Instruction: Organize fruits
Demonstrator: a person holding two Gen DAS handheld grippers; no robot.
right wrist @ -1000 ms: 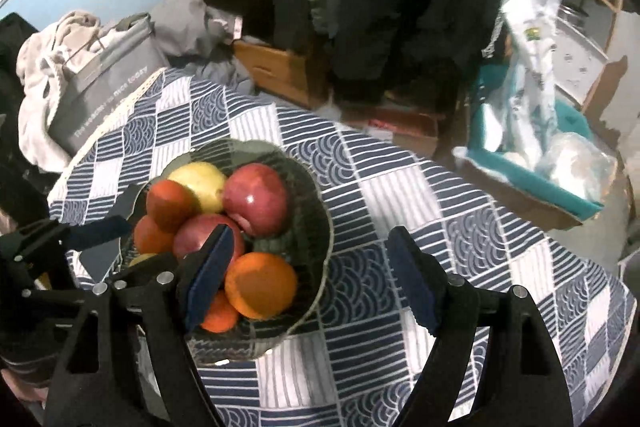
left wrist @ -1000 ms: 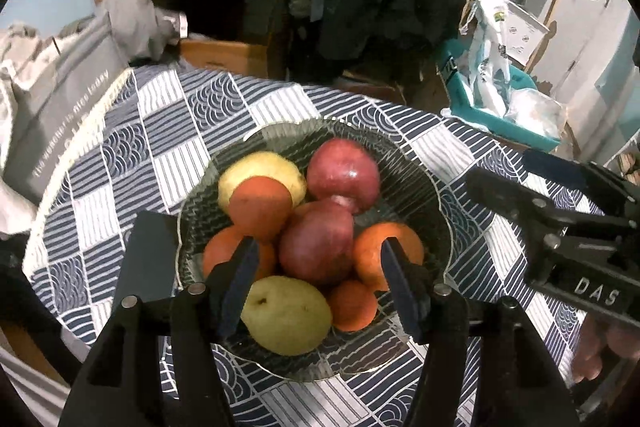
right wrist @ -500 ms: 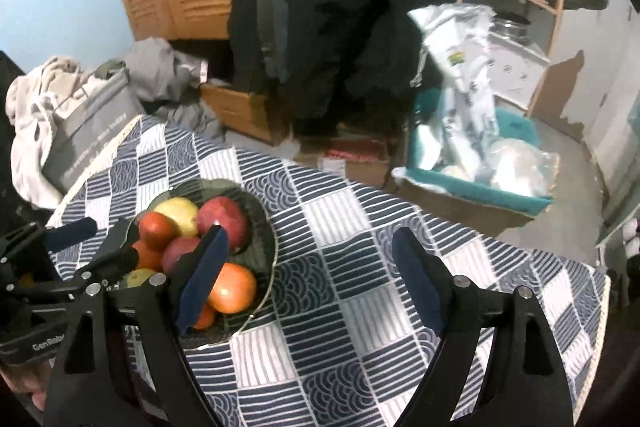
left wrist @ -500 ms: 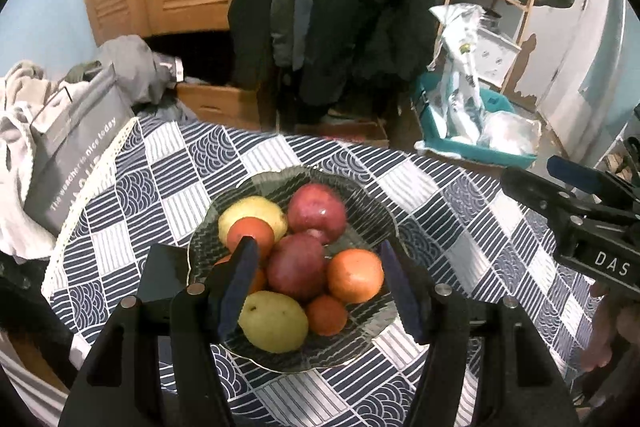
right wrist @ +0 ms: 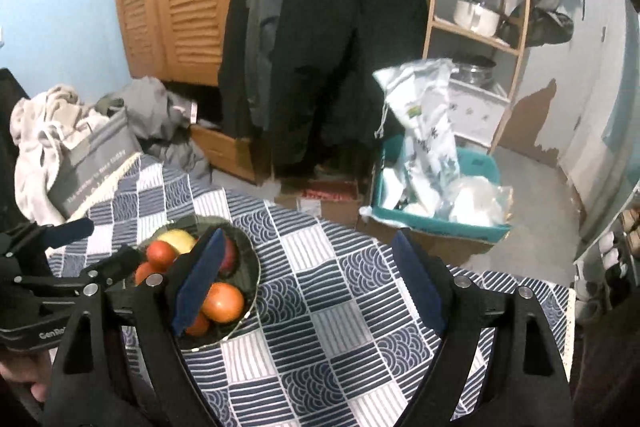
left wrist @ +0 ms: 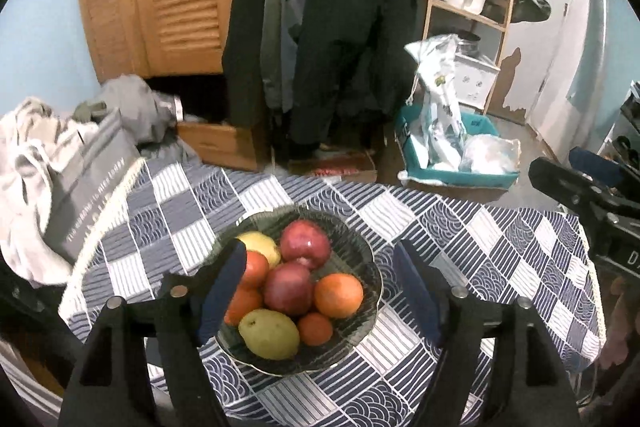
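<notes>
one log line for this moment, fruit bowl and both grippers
left hand-held gripper open, empty | right hand-held gripper open, empty | fruit piled in glass bowl | table

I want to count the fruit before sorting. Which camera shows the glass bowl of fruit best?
The left wrist view: the glass bowl sits centred between the open left tongs, with two red apples, two yellow pears and the oranges visible. In the right wrist view the bowl lies off to the left, partly hidden by a finger.

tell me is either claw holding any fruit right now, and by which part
Nothing is held. The left claw is open above the bowl of fruit, touching none. The right claw is open over the tablecloth, empty.
</notes>
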